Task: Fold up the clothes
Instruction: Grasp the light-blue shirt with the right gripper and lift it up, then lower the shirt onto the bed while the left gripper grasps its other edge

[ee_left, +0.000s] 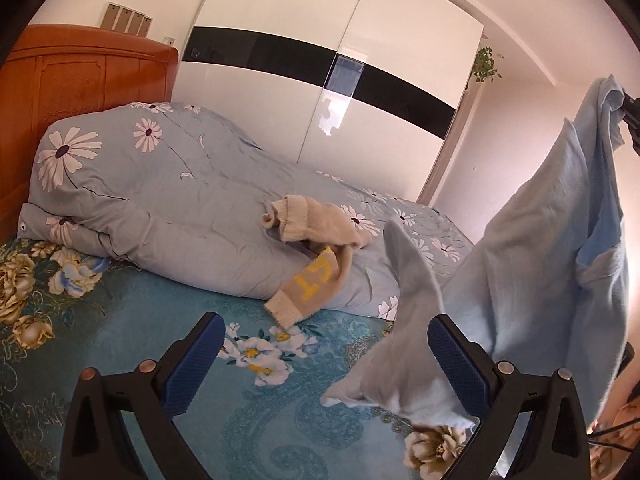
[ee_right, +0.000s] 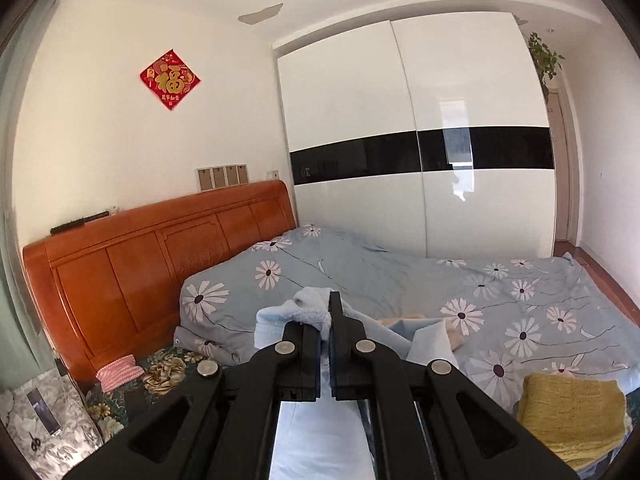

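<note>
A light blue garment (ee_left: 552,264) hangs in the air over the bed, held high at the right by my right gripper (ee_left: 630,114). One sleeve of it (ee_left: 404,320) dangles beside my left gripper (ee_left: 326,332), which is open and low over the teal floral sheet (ee_left: 160,312). In the right wrist view my right gripper (ee_right: 326,312) is shut on a bunch of the blue garment (ee_right: 308,304), which hangs below it. A beige sweater with yellow letters (ee_left: 312,256) lies crumpled on the grey daisy duvet (ee_left: 180,200).
A folded yellow knit (ee_right: 568,412) lies on the bed at the right. A pink knit item (ee_right: 118,372) lies by the wooden headboard (ee_right: 160,264). A white wardrobe (ee_right: 420,140) stands behind the bed. A patterned bag (ee_right: 44,420) sits at the lower left.
</note>
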The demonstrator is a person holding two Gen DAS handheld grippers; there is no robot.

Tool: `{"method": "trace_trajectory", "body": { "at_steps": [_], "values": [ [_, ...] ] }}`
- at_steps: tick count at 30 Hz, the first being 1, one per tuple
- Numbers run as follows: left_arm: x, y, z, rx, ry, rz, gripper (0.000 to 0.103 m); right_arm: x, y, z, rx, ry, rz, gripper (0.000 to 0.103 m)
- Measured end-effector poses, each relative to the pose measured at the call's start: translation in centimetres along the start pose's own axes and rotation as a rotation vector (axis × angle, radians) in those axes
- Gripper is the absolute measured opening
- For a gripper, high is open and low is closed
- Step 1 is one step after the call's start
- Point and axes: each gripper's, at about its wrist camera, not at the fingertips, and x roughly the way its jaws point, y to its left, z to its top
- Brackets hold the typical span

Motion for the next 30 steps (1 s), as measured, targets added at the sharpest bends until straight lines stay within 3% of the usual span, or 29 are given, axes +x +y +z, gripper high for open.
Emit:
{"method": "trace_trajectory", "body": {
  "at_steps": [2, 6, 12, 18, 24, 29, 30],
  "values": [
    [-0.2, -0.3, -0.4, 0.002, 0.009, -0.006, 0.103, 1.4, 0.2, -0.4, 0.005, 0.053, 0.007, 0.003],
    [-0.8, -0.9, -0.6, 0.047, 0.007, -0.014, 0.103, 3.5, 1.3, -2.9, 0.042, 0.120, 0.142, 0.003],
    [-0.3, -0.5, -1.0, 0.066, 0.050, -0.030, 0.103, 5.4, 1.2, -7.4, 0.123, 0.229, 0.266, 0.003],
    [1.4, -0.5, -1.1, 0.038, 0.093, -0.089, 0.103, 5.8, -0.2, -11.6, 0.180, 0.321, 0.274, 0.003],
    [3.5, -3.6, -1.9, 0.124, 0.136, -0.117, 0.101, 4.9, -1.2, -13.2, 0.214, 0.328, 0.279, 0.003],
    [4.9, -5.2, -3.0, 0.146, 0.176, -0.158, 0.078, 4.0, -2.6, -14.0, 0.228, 0.329, 0.258, 0.004],
    [5.2, -5.4, -3.2, 0.147, 0.189, -0.166, 0.067, 3.9, -3.0, -14.3, 0.235, 0.330, 0.254, 0.004]
  ]
}}
